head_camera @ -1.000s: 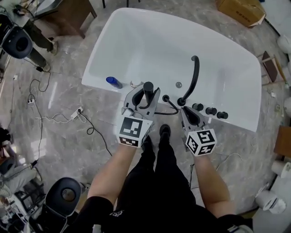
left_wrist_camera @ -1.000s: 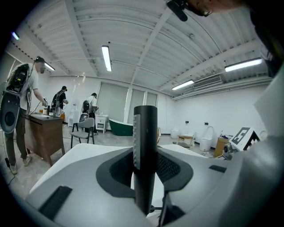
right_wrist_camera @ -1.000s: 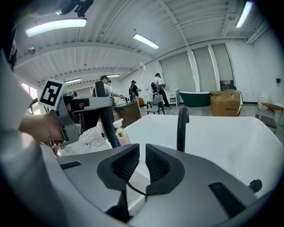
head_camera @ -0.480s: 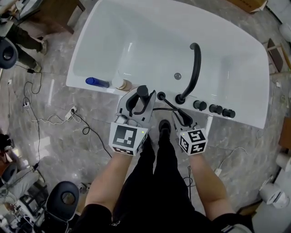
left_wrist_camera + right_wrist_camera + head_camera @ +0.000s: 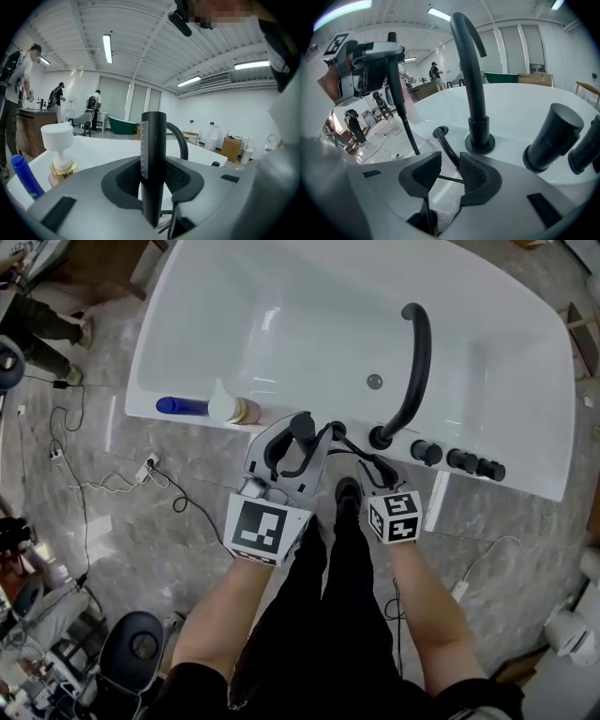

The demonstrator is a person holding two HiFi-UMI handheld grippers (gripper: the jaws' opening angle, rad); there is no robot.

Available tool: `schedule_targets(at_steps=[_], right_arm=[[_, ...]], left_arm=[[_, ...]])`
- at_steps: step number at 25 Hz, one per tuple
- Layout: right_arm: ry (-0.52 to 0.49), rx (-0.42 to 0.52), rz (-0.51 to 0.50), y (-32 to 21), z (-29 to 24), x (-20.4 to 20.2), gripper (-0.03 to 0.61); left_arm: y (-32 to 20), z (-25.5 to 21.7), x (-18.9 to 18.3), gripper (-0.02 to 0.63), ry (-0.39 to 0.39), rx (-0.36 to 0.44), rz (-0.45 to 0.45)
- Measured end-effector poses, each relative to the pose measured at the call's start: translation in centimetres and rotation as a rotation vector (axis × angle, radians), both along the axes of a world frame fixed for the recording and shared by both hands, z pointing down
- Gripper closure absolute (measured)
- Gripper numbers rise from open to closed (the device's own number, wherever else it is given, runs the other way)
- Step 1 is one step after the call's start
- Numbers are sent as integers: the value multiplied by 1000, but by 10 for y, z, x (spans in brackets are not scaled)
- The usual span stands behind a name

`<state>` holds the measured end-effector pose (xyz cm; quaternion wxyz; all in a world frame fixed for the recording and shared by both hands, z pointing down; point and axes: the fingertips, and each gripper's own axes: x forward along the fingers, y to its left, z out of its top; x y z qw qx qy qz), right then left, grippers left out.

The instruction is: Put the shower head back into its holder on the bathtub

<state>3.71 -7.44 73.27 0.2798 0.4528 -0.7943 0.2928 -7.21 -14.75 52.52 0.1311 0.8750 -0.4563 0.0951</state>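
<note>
Judging progress first: the task is under way but not finished. The white bathtub (image 5: 281, 352) fills the upper part of the head view, with its near rim running across mid-frame. A black spout (image 5: 417, 371) curves over the basin at upper right, and a row of black knobs (image 5: 457, 459) sits on the rim to its right. The left claw (image 5: 300, 444) is at centre frame, right at the near rim. The right claw (image 5: 375, 472) is just to its right and lower in the frame.

The shower head (image 5: 153, 164) — a black stick handset — stands upright and is out of its holder (image 5: 440, 131). That holder is the round black socket on the rim, just left of the spout base in the right gripper view, and the ribbed hose (image 5: 446, 146) runs out of it. In my judgement three steps remain: bring the handset over the socket, feed it down until seated, then release.

Claw state:
- **Left claw:** clamped on the shower head. Both pads press its shaft, and the top stands well above them.
- **Right claw:** opening. The hose passes between its pads and lies against the right-hand one — the left-hand pad stands clear, so nothing is gripped.

Minor items: a pump bottle (image 5: 225, 407) and a blue bottle (image 5: 178, 406) sit on the rim at mid-left, apart from the work.
</note>
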Motion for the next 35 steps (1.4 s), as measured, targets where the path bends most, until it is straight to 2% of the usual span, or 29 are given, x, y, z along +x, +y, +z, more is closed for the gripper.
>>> schedule_targets(at_steps=[3,10,13,17,21,26,28,33,35], right_arm=[[27,-2,3,1,10,0,433],[115,60,-16,-3,11,-7,463],[106,49,-31,-6,11,-15,503],[58,45,-54,-10,-3,-30,509],[5,21,-29,-14,-25,-37,511],[15,-19,-13,-31,-38,-47,522],[18,-24,-9,-38,-38,-53,566],[32,-19,-25,-45,-37,-63,562],[35,-20,-19,-37,-36,-58,516]], left_arm=[[1,-1,2,485,8,0,6],[0,-3,-2,485,5,-1,8],[1,-4,-4,485,2,-3,5],[3,-17,-8,485,13,9,1],[1,-58,-10,485,46,46,6],[-5,-104,-15,485,48,107,12],[-6,-109,-19,485,51,115,1],[-11,-110,-24,485,66,117,-16],[-12,-107,-24,485,72,116,-15]])
